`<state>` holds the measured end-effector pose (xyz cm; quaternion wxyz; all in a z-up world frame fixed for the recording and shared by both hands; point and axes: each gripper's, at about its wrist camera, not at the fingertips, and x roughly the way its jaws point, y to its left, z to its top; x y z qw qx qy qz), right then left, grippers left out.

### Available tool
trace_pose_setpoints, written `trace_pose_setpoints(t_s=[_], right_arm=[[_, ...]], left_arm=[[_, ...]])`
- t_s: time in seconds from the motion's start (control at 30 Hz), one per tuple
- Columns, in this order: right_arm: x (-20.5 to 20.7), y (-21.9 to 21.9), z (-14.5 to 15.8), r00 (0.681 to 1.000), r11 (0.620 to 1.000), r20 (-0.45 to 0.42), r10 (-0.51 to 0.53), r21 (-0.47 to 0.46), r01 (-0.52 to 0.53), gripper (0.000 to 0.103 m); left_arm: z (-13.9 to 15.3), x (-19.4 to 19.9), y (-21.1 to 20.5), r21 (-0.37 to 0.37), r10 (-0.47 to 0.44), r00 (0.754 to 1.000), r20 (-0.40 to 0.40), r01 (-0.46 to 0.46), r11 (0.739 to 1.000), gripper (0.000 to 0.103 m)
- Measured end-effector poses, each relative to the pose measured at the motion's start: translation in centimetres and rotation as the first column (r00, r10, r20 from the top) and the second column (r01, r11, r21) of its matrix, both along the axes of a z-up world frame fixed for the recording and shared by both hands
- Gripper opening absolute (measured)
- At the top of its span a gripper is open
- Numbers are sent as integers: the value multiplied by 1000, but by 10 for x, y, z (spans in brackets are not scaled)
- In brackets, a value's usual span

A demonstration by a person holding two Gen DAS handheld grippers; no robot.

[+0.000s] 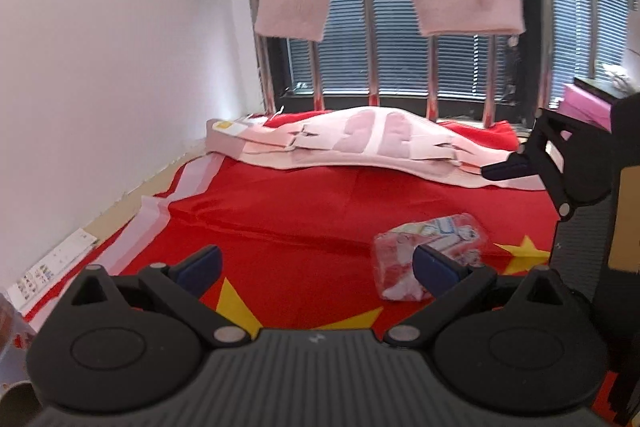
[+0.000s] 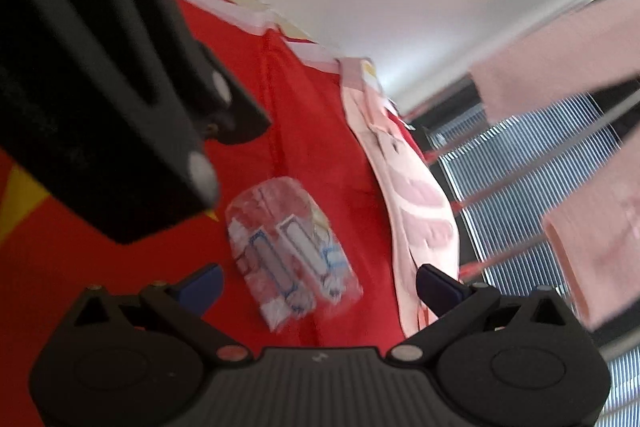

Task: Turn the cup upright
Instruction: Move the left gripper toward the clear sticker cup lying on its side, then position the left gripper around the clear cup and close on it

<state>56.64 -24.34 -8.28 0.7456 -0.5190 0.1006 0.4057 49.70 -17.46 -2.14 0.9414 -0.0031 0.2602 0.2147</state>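
I see the clear printed cup point(image 1: 428, 259) lying on its side on the red flag cloth point(image 1: 300, 211), long axis slanting away; I can't tell which end is the mouth. My left gripper point(image 1: 320, 267) is spread wide, its right fingertip overlapping the cup. Only the right wrist view shows the cup between my right gripper point(image 2: 320, 287), whose fingers are also apart.

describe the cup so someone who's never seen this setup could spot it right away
Find the red cloth with yellow stars covering the surface below the window. The cup lies on its side on that cloth, in front of the long flat pink pack. It is the only clear plastic item, printed with red, white and blue.
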Motion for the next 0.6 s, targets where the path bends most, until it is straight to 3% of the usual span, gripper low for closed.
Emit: trace_pose_setpoints(t_s=[0.1,0.23,0.33,0.4,0.43,0.6], right_arm=[[12,7,-6,998,998,-16,56,-18,-56,101],[26,14,-12,988,992,-96,121,-27,-124,98],[33,22,-22,985,988,-118,124,-76,-134,94],[36,22,-24,983,990,-137,124,-52,-132,91],[37,22,-24,981,991,-156,117,-46,-126,81],[33,18,-27,980,992,-164,115,-35,-123,76]], left_arm=[[-6,7,8,-50,54,999,-6,-54,997,103],[-14,13,16,-45,77,997,-20,-78,996,103],[-21,13,18,-57,56,997,-43,-59,997,103],[-23,12,16,-53,29,998,-55,-32,998,103],[-24,11,15,-49,21,998,-55,-24,999,103],[-23,7,13,-48,10,999,-51,-12,999,103]])
